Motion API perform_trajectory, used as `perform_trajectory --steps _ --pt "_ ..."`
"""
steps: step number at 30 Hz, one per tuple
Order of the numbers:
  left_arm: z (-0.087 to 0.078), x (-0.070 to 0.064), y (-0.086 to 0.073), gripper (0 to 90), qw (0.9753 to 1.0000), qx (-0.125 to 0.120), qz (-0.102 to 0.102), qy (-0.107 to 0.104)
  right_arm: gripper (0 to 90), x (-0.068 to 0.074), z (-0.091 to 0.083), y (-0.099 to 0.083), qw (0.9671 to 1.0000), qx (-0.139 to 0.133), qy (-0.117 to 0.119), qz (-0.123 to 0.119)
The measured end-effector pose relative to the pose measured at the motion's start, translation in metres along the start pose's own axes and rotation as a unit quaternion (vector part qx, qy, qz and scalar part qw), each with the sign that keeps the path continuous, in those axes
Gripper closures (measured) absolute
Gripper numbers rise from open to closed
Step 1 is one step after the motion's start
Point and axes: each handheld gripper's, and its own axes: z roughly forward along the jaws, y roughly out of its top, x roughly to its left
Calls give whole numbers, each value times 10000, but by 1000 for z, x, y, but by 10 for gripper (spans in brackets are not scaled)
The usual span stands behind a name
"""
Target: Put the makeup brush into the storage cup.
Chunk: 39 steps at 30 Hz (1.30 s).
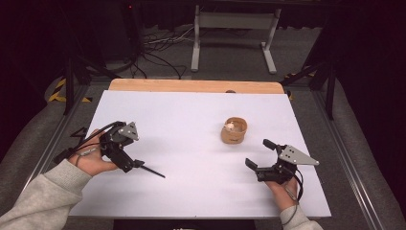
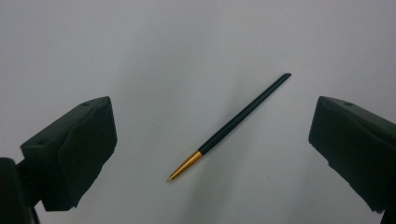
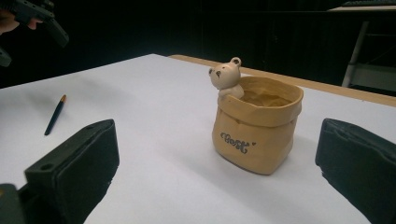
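The white table [image 1: 201, 191] carries a tan bag-shaped pot [image 3: 254, 128] with a small bear figure [image 3: 226, 74] on its rim, standing right of centre. The right gripper [image 1: 261, 154] sits just in front of that pot, its 2 jaws spread wide and holding nothing. The left gripper [image 1: 136, 163] hovers with jaws apart over a black pen [image 2: 233, 123] with a gold tip, lying flat near the table's left side, untouched.
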Motion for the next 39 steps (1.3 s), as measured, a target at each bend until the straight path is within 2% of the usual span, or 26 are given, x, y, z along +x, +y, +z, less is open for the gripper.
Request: perform_trajectory --steps 11,23,33,39 --pt "12 -1 8 20 9986 487 182 40 1 0 0 0 10000 -17 1 11" --pt "24 1 9 26 9971 736 204 -2 1 0 -1 0 10000 -21 14 33" --pt "37 1 7 34 9957 898 185 -133 1 0 -1 0 10000 -16 21 54" --pt "43 3 7 38 9949 964 239 -192 1 -1 0 0 10000 -7 20 76"
